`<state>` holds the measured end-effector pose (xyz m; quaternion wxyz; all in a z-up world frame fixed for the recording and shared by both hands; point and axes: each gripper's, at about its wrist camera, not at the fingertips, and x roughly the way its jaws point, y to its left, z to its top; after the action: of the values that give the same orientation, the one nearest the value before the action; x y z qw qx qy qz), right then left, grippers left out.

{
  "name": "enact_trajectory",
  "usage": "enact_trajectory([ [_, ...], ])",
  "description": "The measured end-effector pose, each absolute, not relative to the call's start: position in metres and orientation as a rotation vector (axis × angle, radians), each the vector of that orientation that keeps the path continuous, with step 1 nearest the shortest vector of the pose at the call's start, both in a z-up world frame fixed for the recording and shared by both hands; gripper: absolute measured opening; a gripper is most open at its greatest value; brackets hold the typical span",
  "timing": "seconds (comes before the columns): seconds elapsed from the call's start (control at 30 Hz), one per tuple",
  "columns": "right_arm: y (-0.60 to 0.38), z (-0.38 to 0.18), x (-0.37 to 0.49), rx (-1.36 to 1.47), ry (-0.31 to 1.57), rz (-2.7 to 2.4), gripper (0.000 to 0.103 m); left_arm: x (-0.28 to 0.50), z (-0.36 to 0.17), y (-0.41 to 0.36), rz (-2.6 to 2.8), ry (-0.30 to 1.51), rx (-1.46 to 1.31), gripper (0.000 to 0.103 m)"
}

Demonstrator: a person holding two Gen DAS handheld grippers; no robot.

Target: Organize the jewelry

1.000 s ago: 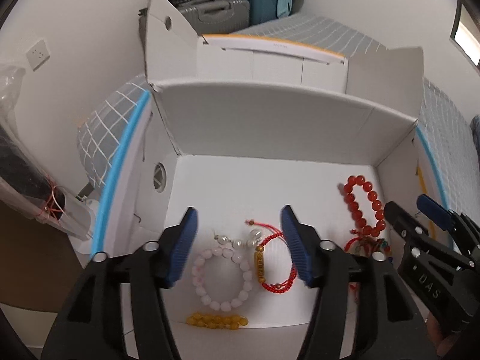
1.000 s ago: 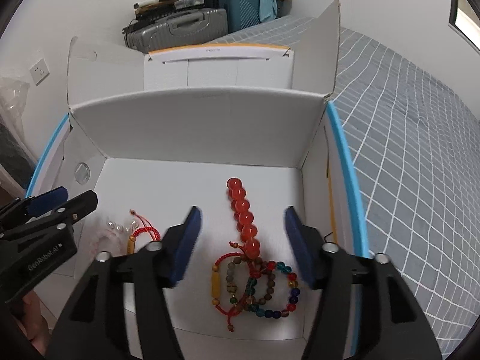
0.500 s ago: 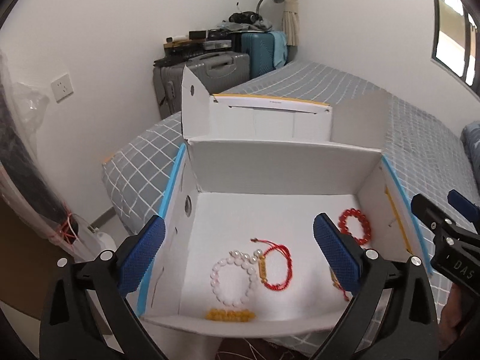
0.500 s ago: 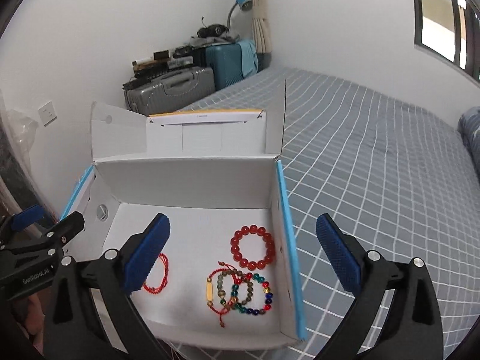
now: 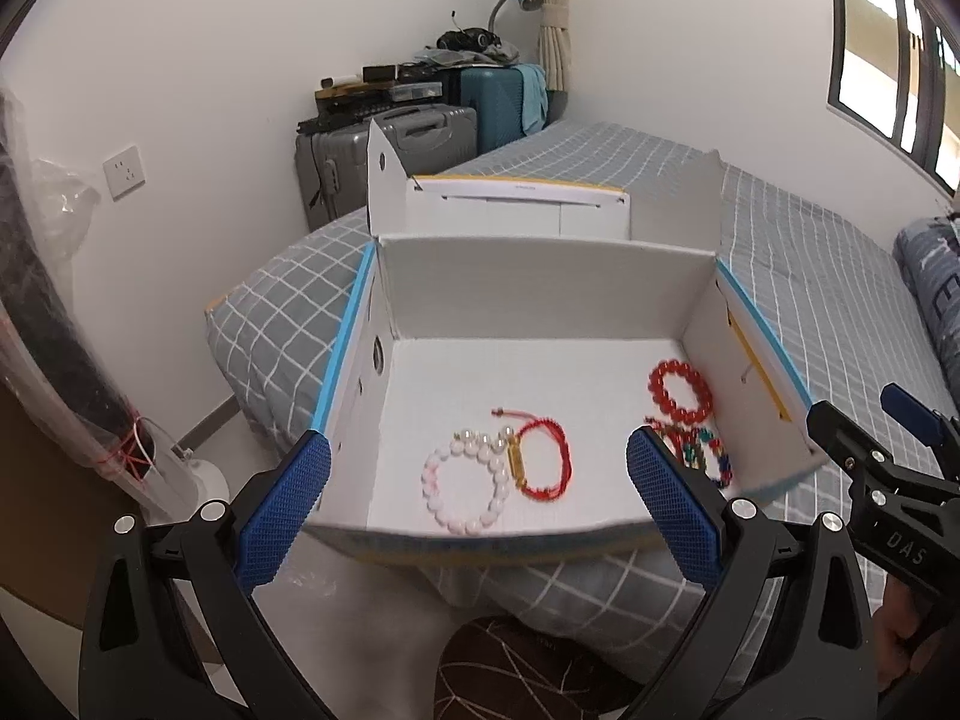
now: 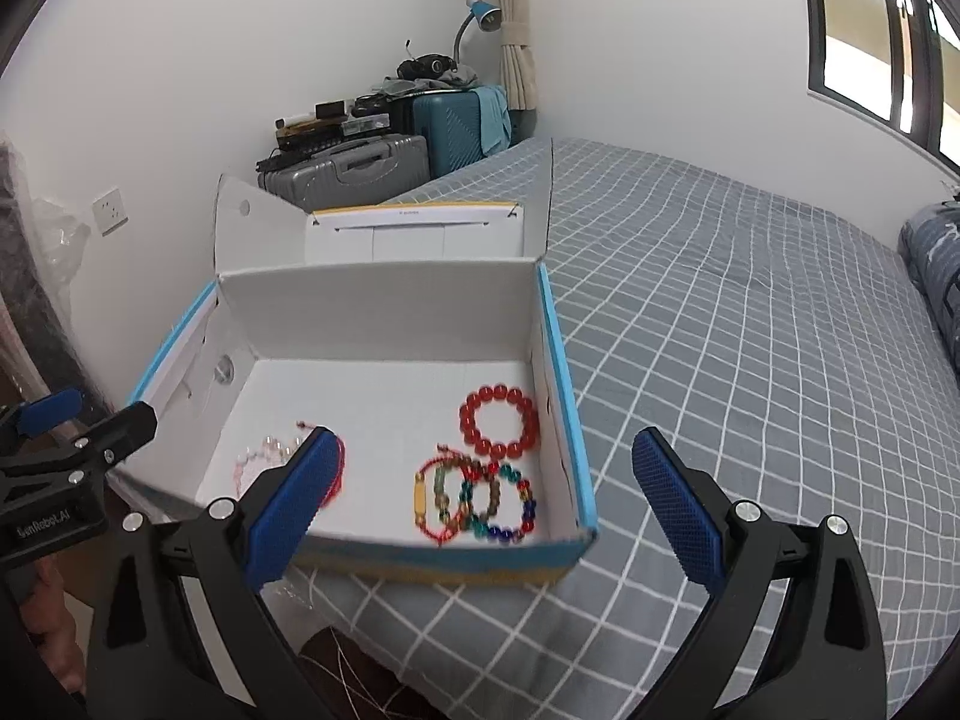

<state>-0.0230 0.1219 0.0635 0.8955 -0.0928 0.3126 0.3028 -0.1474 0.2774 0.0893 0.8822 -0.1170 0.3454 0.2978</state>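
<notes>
Bracelets are lying on the floor of an open white cardboard box (image 5: 540, 294) that is sitting on the corner of a grey checked bed (image 6: 750, 312). Toward the box's left wall, a pale pink bead bracelet (image 5: 463, 489) is touching a red cord bracelet (image 5: 543, 459) with a gold tube. Toward the box's right wall, a red bead bracelet (image 6: 499, 422) is resting just behind a tangle of overlapping multicoloured bead bracelets (image 6: 480, 501), which is sitting close to the box's front wall.

Writing is showing on the tools: "DAS" on the right gripper's body as the left wrist camera is seeing it, and "GenRobot.AI" on the left gripper's body in the right wrist view. Small print on the box's raised back flap is too small to read.

Both tools are hovering in front of the box's front wall, outside it and above its rim. The left gripper (image 5: 477, 510) is pointing at the box's left half, its blue-padded fingers spread wide and holding nothing. The right gripper (image 6: 480, 510) is pointing at the box's right front corner, fingers likewise spread wide and holding nothing.

Blue edging is running along both side rims of the box. The middle and rear of the box floor are lying bare, and open bedspread is stretching away to the box's right.
</notes>
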Motion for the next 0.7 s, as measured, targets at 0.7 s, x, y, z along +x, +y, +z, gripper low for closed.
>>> enact_trajectory([
  [0.7,0.108,0.044,-0.046,-0.204,0.687,0.619,0.094,-0.17,0.072,0.256,0.605,0.73,-0.233,0.097],
])
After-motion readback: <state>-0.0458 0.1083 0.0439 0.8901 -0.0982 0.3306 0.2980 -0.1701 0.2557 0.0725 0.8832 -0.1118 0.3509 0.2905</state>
